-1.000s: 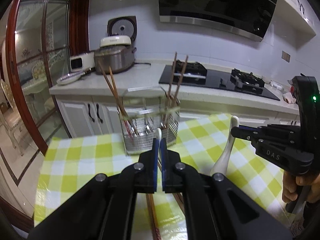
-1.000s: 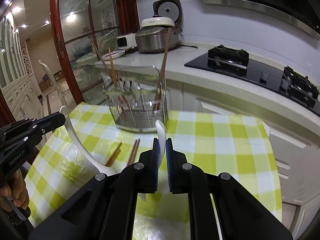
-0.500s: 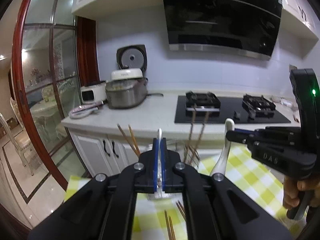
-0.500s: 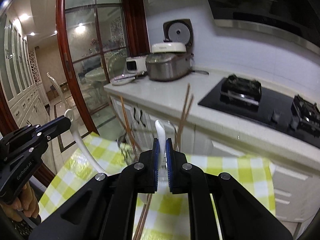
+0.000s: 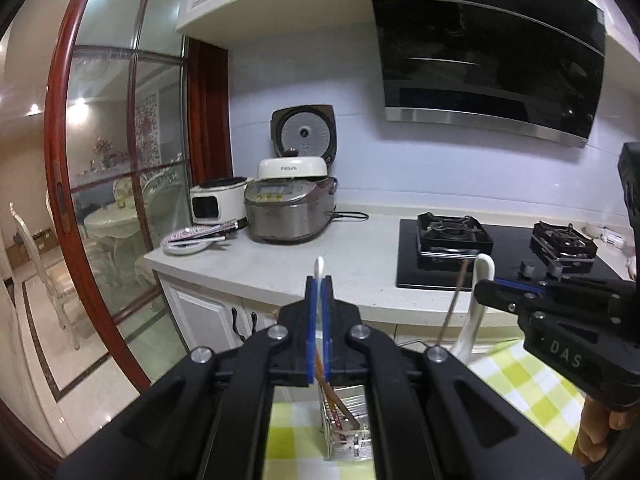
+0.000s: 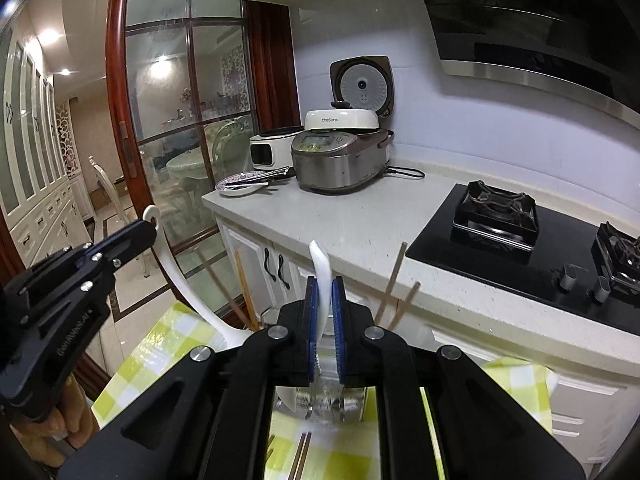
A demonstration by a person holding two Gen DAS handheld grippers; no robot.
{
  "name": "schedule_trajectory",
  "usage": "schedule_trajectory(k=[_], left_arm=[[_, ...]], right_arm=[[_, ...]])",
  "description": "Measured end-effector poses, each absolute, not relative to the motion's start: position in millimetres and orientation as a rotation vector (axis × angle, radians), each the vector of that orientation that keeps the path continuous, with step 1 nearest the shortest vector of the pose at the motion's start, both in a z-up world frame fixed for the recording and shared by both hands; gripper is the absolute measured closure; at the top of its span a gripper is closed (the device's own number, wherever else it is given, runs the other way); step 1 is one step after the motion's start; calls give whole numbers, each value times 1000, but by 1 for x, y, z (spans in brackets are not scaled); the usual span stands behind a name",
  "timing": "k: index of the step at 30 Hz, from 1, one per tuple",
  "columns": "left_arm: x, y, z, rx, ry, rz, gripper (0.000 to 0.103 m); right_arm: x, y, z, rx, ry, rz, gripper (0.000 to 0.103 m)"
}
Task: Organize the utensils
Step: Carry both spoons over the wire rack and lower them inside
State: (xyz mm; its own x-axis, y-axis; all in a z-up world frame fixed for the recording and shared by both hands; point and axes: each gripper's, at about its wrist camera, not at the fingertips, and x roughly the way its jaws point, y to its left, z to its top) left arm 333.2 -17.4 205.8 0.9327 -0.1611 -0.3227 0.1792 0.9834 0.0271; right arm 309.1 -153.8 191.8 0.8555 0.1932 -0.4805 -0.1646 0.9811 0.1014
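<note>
The left gripper (image 5: 318,320) pinches a white spoon (image 5: 319,276) by its handle, and the right gripper (image 6: 325,320) clamps a second spoon (image 6: 322,268) the same way. Both hang above the wire rack (image 5: 346,432) on the checked tablecloth (image 5: 516,376). This looks like the carry-over step; next, each spoon needs lowering, bowl first, into the rack among the chopsticks (image 6: 394,280).

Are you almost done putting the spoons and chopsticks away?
Partly. Some chopsticks already stand in the wire basket. Each gripper, left and right, is holding a white spoon above the basket, not yet put in. A pair of chopsticks is lying on the checked cloth.
</note>
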Motion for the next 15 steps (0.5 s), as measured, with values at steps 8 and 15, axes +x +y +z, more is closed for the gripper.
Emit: schedule_trajectory(k=[8,15], left_arm=[[360,-12,168,24,376,-173,100],[376,-6,142,-9,436,-189,100]], right_arm=[[340,-147,163,36,512,159,93],[354,-140,135,11,535,140,93]])
